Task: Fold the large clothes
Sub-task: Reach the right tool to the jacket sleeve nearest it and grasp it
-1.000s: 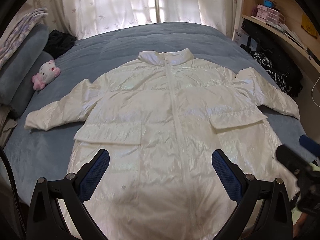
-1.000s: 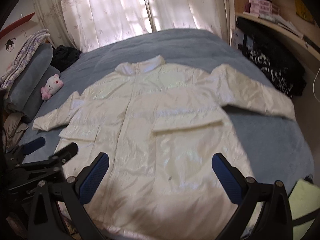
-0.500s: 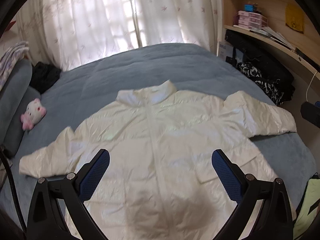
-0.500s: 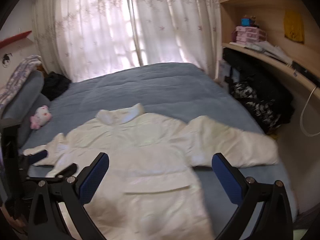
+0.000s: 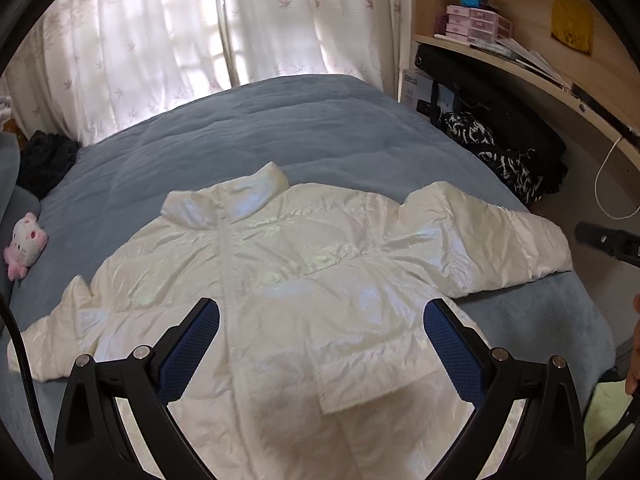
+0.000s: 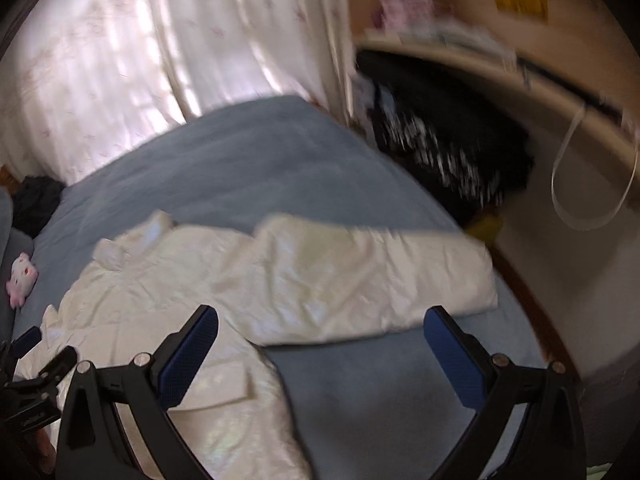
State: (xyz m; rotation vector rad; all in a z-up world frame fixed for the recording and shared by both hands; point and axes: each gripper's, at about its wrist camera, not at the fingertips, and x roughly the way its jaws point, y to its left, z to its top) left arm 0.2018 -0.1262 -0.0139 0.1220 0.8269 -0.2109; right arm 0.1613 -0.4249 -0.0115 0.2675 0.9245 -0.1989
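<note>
A shiny white puffer jacket (image 5: 304,288) lies face up and spread flat on a blue-grey bed (image 5: 280,136), collar toward the window, both sleeves out. My left gripper (image 5: 320,348) is open and empty, held above the jacket's lower front. In the blurred right wrist view, my right gripper (image 6: 320,350) is open and empty above the jacket (image 6: 192,304) near its right sleeve (image 6: 372,280). The left gripper (image 6: 36,360) shows at that view's left edge; the right gripper's tip (image 5: 608,236) shows at the left wrist view's right edge.
A pink and white plush toy (image 5: 24,244) lies at the bed's left side beside grey pillows. Dark clothes (image 5: 44,160) sit at the far left corner. Wooden shelves (image 5: 520,64) and black bags (image 5: 504,148) stand right of the bed. Curtains (image 5: 200,28) hang behind.
Both grippers have shifted right and tilted up from the hem. The right wrist view has swung to the right sleeve and bed edge. Both stay open; the jacket has not moved.
</note>
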